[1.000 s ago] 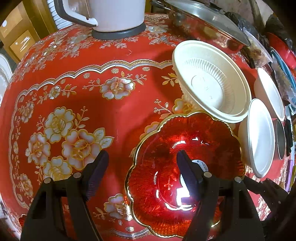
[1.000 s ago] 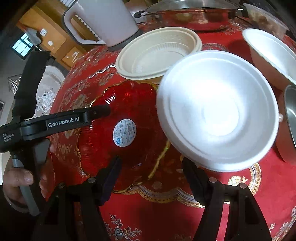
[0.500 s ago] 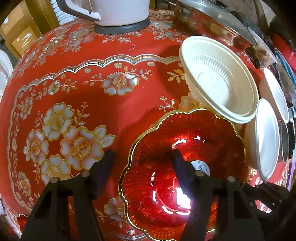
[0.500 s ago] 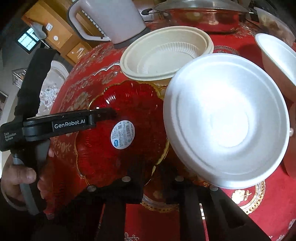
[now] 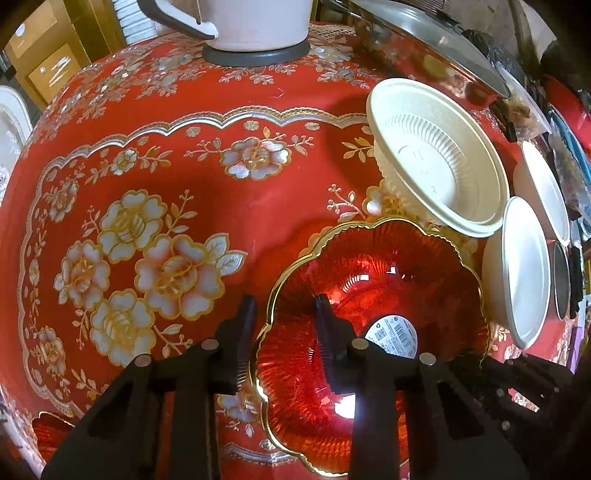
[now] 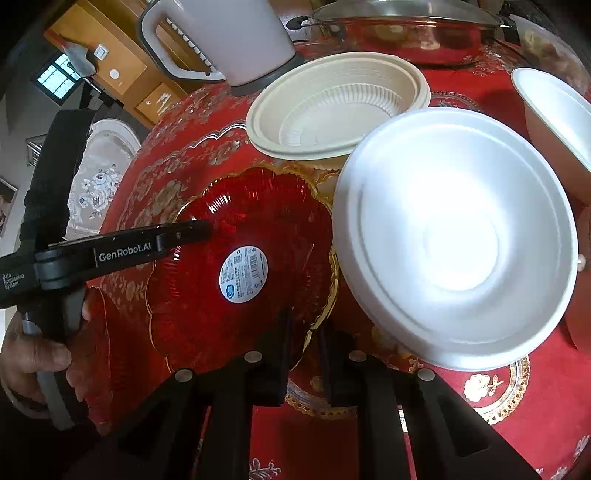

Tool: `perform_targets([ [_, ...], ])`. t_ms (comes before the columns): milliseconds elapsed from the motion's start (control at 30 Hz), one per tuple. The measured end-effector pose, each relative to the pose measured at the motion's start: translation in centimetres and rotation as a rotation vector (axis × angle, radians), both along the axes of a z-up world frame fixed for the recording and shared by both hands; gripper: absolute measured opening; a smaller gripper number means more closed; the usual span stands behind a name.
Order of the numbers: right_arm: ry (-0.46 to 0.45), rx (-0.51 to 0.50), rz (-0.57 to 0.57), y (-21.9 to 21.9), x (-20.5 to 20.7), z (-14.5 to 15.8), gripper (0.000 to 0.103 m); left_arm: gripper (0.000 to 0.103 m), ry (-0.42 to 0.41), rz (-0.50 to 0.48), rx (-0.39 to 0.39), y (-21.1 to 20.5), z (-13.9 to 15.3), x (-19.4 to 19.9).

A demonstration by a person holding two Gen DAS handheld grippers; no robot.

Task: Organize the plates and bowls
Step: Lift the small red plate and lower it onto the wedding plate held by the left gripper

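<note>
Left wrist view: left gripper (image 5: 284, 314) is straddling the near-left rim of the red plate (image 5: 384, 280), one finger outside the gold scalloped edge, the other inside over the ribbed surface. Jaws are standing narrow around the rim; whether they are actually pinching it I cannot tell. Plate is lying on the red floral tablecloth (image 5: 147, 184), a round label (image 5: 393, 334) showing near its centre. Cream ribbed bowl (image 5: 436, 166) is sitting just beyond the plate, its rim overlapping the plate's far edge. White foam bowl (image 5: 521, 269) is sitting right of the plate, a second white bowl (image 5: 543, 188) behind it. White jug (image 5: 255, 26) and a lidded steel pot (image 5: 424, 40) are standing at the far side.

Right wrist view: right gripper (image 6: 304, 332) is closing on the plate's (image 6: 229, 221) near-right rim, the gold edge passing between its fingers; jaws narrow, contact not clear. Left gripper (image 6: 195, 230) is reaching in from the left onto the opposite rim, a hand (image 6: 33, 354) gripping its handle. Foam bowl (image 6: 458, 236) is overlapping the plate's right edge, appearing tilted. Cream bowl (image 6: 340, 107) is sitting behind the plate, jug (image 6: 221, 37) and pot (image 6: 399, 26) further back.
</note>
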State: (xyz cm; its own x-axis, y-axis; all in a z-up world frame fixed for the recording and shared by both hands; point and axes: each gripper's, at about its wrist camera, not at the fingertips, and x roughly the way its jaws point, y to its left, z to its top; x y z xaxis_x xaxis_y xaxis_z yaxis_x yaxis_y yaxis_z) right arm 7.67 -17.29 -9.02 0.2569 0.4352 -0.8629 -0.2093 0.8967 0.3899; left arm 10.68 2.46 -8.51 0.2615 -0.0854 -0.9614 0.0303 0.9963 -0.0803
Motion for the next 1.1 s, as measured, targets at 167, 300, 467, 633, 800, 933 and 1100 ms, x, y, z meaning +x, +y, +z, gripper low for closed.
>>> perform_targets([
  [167, -0.011, -0.004, 0.008, 0.3, -0.2, 0.6, 0.013, 0.024, -0.006, 0.012, -0.013, 0.4, 0.7, -0.5],
  [300, -0.020, -0.009, 0.011, 0.3, -0.4, 1.0, 0.013, 0.024, -0.005, 0.019, -0.020, 0.6, 1.0, -0.9],
  [467, -0.052, -0.022, 0.036, 0.7, -1.0, 2.5, 0.013, 0.023, -0.021, 0.036, -0.039, 1.1, 2.4, -1.6],
  [633, -0.087, -0.012, 0.068, 1.5, -1.4, 4.6, 0.013, 0.022, -0.060, 0.062, -0.040, 1.9, 4.7, -2.3],
  [800, -0.126, 0.006, 0.127, 3.1, -2.1, 6.9, 0.013, 0.022, -0.108, 0.116, -0.036, 3.8, 7.2, -3.8],
  [933, -0.148, 0.020, 0.175, 4.4, -2.8, 8.1, 0.013, 0.022, -0.139, 0.189, -0.032, 6.5, 8.8, -5.8],
  [1100, -0.174, 0.040, 0.277, 7.9, -4.1, 9.7, 0.014, 0.022, -0.167, 0.290, -0.020, 9.7, 10.4, -9.0],
])
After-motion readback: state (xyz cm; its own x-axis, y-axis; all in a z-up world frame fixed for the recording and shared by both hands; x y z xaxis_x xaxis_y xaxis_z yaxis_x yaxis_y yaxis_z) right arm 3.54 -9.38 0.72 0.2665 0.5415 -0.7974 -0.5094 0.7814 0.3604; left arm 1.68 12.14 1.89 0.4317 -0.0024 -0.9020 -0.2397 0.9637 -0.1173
